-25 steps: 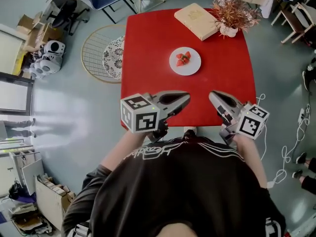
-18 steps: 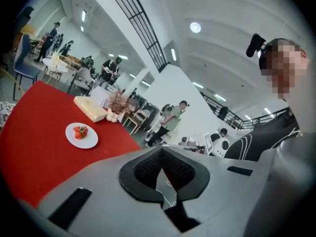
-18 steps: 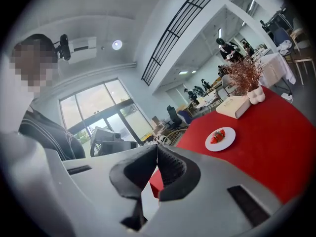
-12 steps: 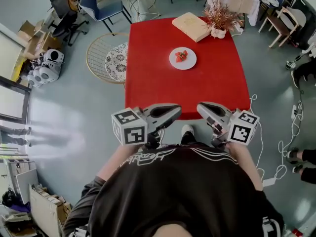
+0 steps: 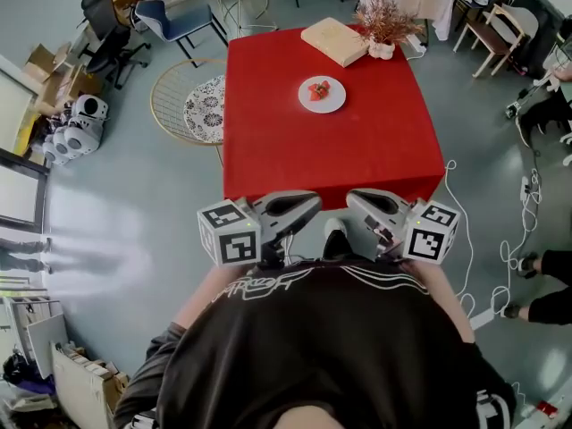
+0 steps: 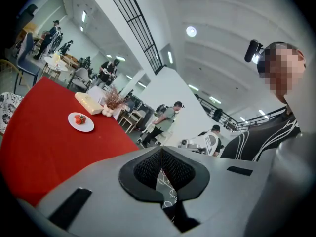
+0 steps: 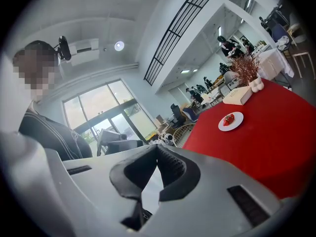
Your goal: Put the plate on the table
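Red table (image 5: 357, 150) already has the plate (image 5: 332, 102) on it. It lies flat on the table's far half, slightly left of the table's midline and clear of every edge. I'd call the task done as it lies.

Left gripper (image 5: 313, 203) and right gripper (image 5: 352, 200) are both off the table, just short of its near edge and held at my operator's chest. Each gripper view shows the pads pressed together at the tips with nothing between them.

Key relation, in case the plate needs a nudge:
- The plate lies straight ahead of both sets of tips, across most of the table and well apart from them.
- It's round, so there's no long axis to line up on.
- Both grippers are about equally far from it. The left sits a touch more in line, so I'd judge it the nearer one.
- Any touch would mean stepping in to the table and parting the jaws first.

Count:
- 1 table
- 1 plate
- 2 grippers
- 1 flat tan box (image 5: 334, 41) at the table's far edge
- 1 dried plant (image 5: 382, 21) at the table's far right corner
- red strawberries (image 5: 317, 89) on the plate, too small to count
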A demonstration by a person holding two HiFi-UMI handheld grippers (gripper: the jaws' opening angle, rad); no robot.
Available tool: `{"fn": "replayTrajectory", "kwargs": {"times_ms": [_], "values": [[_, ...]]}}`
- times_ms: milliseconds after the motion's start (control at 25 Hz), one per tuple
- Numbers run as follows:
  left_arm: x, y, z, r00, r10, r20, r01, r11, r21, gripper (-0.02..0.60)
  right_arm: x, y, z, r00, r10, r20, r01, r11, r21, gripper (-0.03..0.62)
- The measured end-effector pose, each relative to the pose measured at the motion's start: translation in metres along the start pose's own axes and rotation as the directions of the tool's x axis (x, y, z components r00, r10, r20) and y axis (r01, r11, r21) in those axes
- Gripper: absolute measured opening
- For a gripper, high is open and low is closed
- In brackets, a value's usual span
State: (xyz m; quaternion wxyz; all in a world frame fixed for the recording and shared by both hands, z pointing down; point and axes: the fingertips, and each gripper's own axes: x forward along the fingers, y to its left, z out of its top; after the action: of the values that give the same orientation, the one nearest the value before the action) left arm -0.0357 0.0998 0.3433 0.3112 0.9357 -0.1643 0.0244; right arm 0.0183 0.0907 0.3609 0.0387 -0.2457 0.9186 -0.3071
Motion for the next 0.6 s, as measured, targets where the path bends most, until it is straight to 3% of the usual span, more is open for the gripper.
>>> {"fn": "replayTrajectory", "kwargs": {"times_ms": [600], "values": [[0.0019,0.0037,0.0051,1.0,0.0,0.002,0.0,1.0,0.006,0.006,-0.0028,-0.0049,-0.0017,0.999,-0.036,0.001,0.036,0.999,0.01,0.008]]}}
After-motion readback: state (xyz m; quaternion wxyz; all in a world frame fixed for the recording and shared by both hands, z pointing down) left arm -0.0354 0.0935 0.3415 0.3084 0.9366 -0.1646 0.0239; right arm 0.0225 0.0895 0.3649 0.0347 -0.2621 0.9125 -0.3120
